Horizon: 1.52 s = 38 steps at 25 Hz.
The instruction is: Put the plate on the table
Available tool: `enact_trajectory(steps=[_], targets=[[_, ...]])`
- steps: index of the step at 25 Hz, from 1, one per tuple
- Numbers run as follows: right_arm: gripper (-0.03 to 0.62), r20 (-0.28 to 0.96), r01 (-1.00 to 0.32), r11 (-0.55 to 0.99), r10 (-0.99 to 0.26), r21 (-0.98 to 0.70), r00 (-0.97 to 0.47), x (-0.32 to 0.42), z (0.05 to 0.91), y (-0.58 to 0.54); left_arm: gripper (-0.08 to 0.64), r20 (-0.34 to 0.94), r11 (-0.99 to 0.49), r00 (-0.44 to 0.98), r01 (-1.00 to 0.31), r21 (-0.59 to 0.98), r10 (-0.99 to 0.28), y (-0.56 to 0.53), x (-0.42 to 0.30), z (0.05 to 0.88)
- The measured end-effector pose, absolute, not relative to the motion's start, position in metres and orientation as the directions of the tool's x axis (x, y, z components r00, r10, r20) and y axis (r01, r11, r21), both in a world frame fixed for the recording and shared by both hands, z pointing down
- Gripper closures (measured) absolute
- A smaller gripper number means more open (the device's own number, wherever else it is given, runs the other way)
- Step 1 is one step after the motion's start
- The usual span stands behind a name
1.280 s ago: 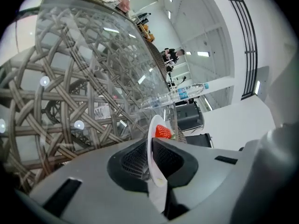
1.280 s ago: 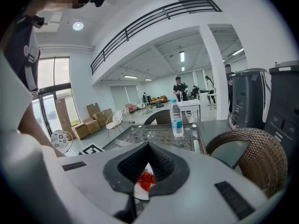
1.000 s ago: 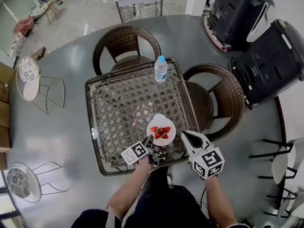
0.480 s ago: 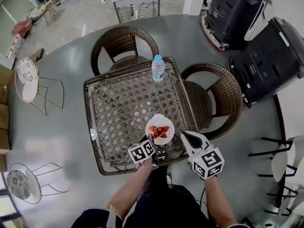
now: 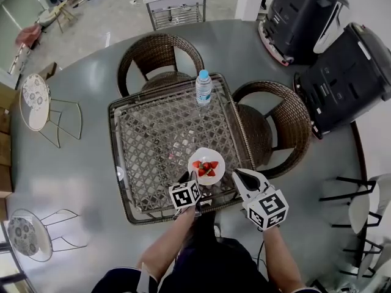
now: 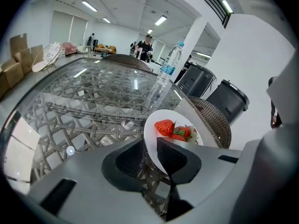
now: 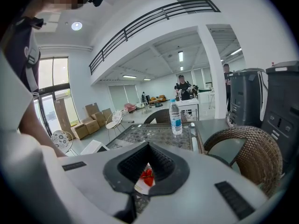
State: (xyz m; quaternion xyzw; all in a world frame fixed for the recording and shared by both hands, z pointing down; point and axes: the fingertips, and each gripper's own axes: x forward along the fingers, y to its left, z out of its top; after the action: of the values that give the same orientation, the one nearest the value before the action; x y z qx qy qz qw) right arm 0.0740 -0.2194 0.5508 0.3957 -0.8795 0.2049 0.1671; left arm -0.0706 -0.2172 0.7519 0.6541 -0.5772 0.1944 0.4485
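Observation:
A white plate [image 5: 206, 165] with several strawberries on it is over the near right part of the glass-topped wicker table [image 5: 156, 139]. My left gripper [image 5: 194, 180] is shut on the plate's near rim. In the left gripper view the rim of the plate [image 6: 150, 129] runs between the two jaws of the left gripper [image 6: 149, 143], and the plate looks tilted above the table's glass [image 6: 84, 92]. My right gripper [image 5: 236, 174] hovers just right of the plate, shut and empty. The right gripper view shows part of the plate [image 7: 140, 186] below that gripper's [image 7: 149, 146] closed tips.
A water bottle [image 5: 203, 87] stands at the table's far edge. Two wicker chairs [image 5: 160, 57] [image 5: 278, 127] stand behind and to the right of the table. Two large black bins [image 5: 348, 72] sit at the far right. Wire chairs stand at the left.
My left gripper has shifted right and turned, its marker cube now closer under the plate. The plate and the right gripper have barely moved.

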Motion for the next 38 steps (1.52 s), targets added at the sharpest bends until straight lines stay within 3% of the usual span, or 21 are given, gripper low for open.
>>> enact_trajectory(steps=[8, 19, 25, 38], targets=[[0.588, 0.43, -0.76, 0.609, -0.637, -0.228, -0.64, 0.07, 0.541, -0.217, 0.479, 0.702, -0.034, 0.278, -0.94, 0.34, -0.656, -0.223, -0.087, 0.709], [0.588, 0.327, -0.737, 0.641, -0.664, -0.214, -0.672, 0.053, 0.5, -0.217, 0.487, 0.412, -0.391, 0.477, -0.877, 0.278, -0.777, -0.231, -0.068, 0.563], [0.588, 0.252, -0.728, 0.658, -0.684, -0.192, -0.684, 0.044, 0.465, -0.221, 0.546, 0.273, -0.56, 0.594, -0.804, 0.199, -0.757, -0.225, -0.042, 0.484], [0.588, 0.105, -0.691, 0.709, -0.684, -0.14, -0.722, 0.023, 0.4, -0.225, 0.552, 0.139, -0.657, 0.683, -0.729, 0.193, -0.717, -0.215, -0.028, 0.398]])
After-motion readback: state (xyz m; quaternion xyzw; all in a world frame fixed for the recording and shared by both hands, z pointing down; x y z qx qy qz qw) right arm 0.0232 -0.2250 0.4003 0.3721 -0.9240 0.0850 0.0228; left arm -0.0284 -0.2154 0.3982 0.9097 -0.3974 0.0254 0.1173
